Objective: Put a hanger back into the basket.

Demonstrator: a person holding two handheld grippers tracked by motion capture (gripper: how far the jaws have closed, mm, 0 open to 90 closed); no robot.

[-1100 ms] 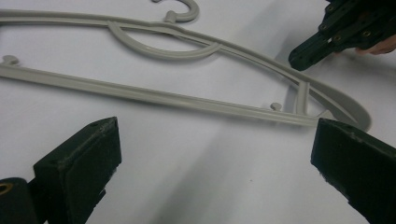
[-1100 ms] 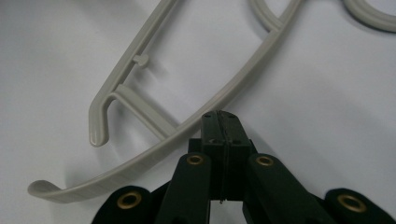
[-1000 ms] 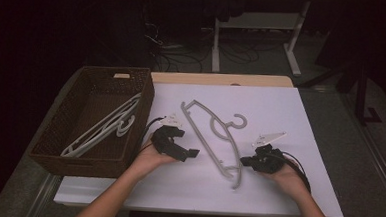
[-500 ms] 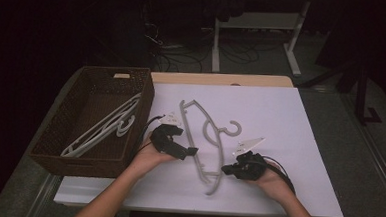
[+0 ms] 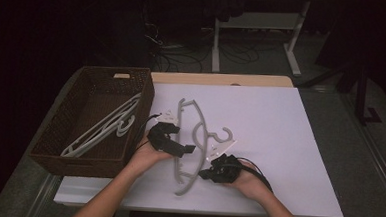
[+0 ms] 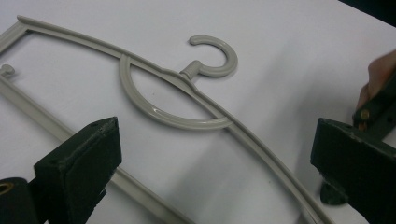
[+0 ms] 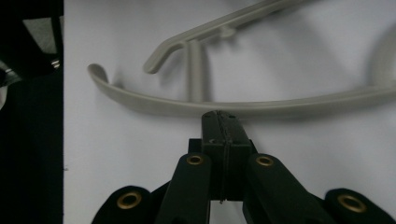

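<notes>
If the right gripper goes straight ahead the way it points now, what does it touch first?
Most likely the grey hanger: the shut right gripper points at its curved arm, seemingly already touching it.

The hanger (image 6: 196,116) runs off the left gripper view's left and bottom edges; its hook end leaves the right gripper view at right.
</notes>
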